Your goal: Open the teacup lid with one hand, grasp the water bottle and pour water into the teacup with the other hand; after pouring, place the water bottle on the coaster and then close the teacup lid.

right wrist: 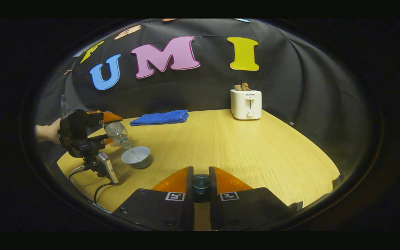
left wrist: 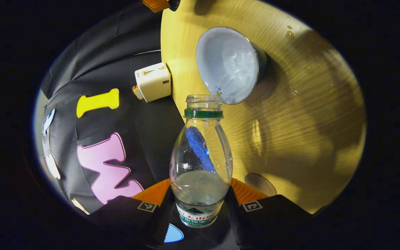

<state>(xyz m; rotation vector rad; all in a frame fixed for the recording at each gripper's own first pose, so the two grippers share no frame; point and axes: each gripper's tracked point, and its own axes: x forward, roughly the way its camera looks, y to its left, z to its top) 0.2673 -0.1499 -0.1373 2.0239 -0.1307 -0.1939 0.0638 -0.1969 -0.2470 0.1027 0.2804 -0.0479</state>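
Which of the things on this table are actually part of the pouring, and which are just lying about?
In use:
- water bottle, tilted and held in the left gripper
- teacup, open, taking the water
- teacup lid, between the fingers of the right gripper
- coaster, near the bottle

Lying about:
- toaster at the table's far edge
- blue cloth, folded

Dim booth, warm glow on the table (left wrist: 300, 114) — soft broad shadows, strong fisheye bending at edges.

Toaster (right wrist: 245, 103) front carries small brand word (too small to read); bottle (left wrist: 200, 163) label illegible.
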